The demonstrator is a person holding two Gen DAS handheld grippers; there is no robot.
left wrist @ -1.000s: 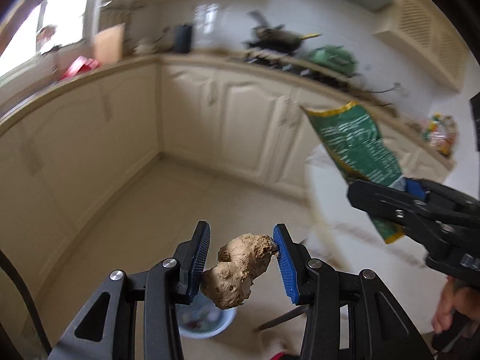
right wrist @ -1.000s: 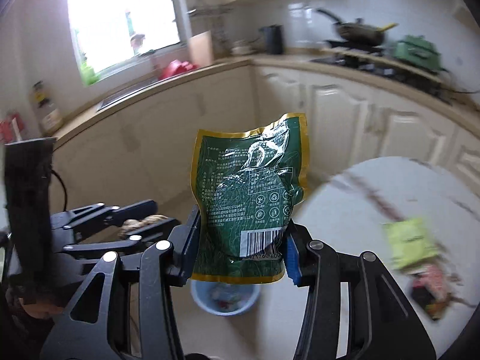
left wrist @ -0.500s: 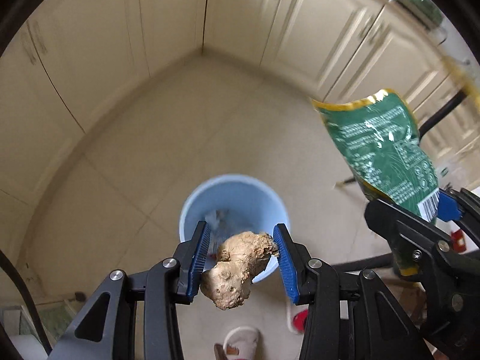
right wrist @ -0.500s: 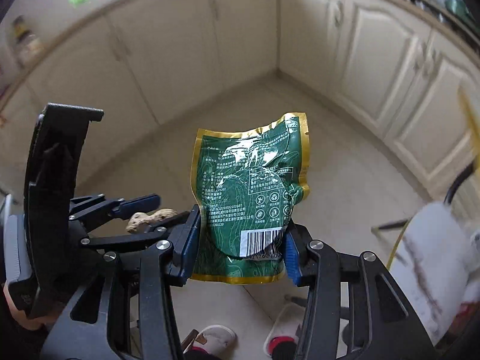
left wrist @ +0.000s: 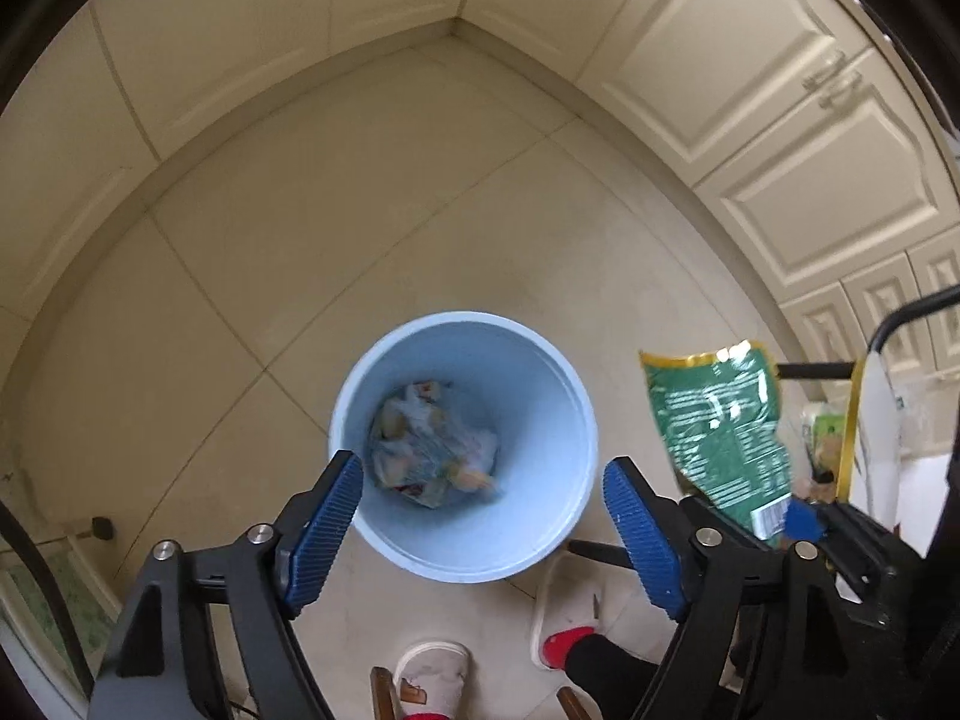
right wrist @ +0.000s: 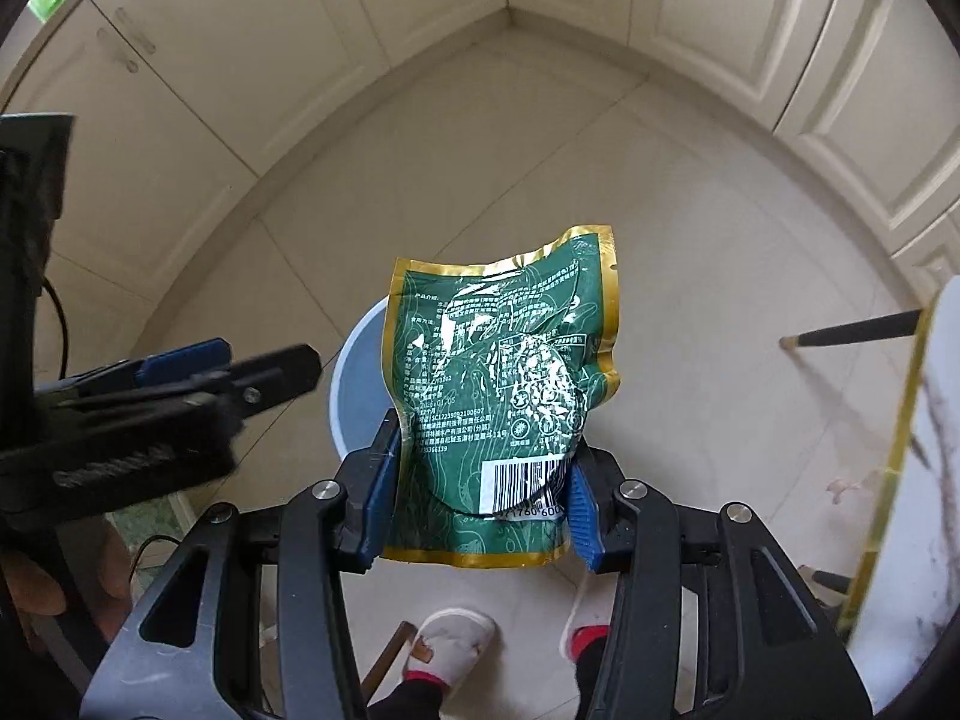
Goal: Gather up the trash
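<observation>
Your left gripper (left wrist: 483, 516) hangs spread wide and empty over the blue bin (left wrist: 540, 546), while your right gripper (right wrist: 480, 501) clamps the green pouch (right wrist: 504, 384) above it, likely next to drop.

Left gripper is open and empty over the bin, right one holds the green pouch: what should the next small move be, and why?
Probably open the right gripper so the green pouch drops. In its own view the pouch covers much of the blue bin, so it seems to hang over the opening, though the left view shows it off to the bin's side; a small shift toward centre first may be safer. The left gripper is open, empty.
</observation>
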